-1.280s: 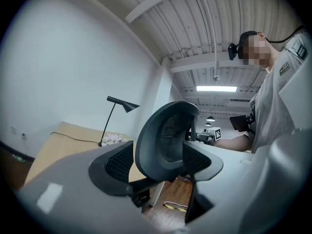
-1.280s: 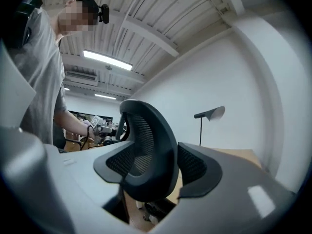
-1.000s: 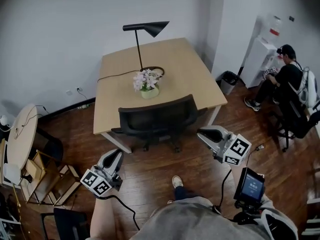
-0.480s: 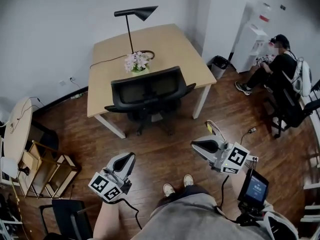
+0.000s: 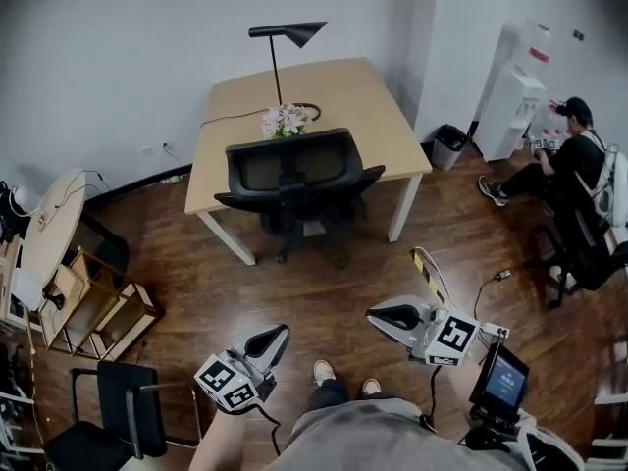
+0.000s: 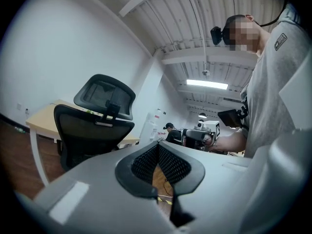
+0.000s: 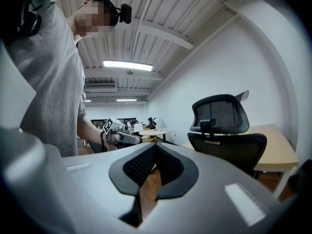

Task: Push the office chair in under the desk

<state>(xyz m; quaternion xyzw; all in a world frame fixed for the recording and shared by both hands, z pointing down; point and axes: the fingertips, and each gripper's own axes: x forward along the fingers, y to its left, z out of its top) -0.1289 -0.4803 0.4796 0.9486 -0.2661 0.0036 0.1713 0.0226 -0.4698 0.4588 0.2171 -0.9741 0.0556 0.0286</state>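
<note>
The black mesh office chair [image 5: 294, 170] stands at the front edge of the light wooden desk [image 5: 343, 91], its back toward me. My left gripper [image 5: 278, 334] and right gripper [image 5: 373, 312] hang low over the wooden floor, well short of the chair and touching nothing. Both are shut with nothing between the jaws. In the left gripper view the shut left gripper [image 6: 157, 144] points past the chair [image 6: 92, 126] on its left. The right gripper view has the shut right gripper [image 7: 155, 146] with the chair [image 7: 222, 130] on its right, at the desk [image 7: 278, 150].
A black lamp [image 5: 289, 35] and a flower pot [image 5: 285, 121] stand on the desk. A round table [image 5: 44, 238], a wooden rack [image 5: 98, 312] and a black chair [image 5: 113, 415] are at the left. At the right are a seated person [image 5: 574, 165], a water dispenser [image 5: 515, 96] and a bin [image 5: 451, 145].
Both grippers have drawn back from the chair toward my body, and the gap of bare floor between them and the chair has widened.
</note>
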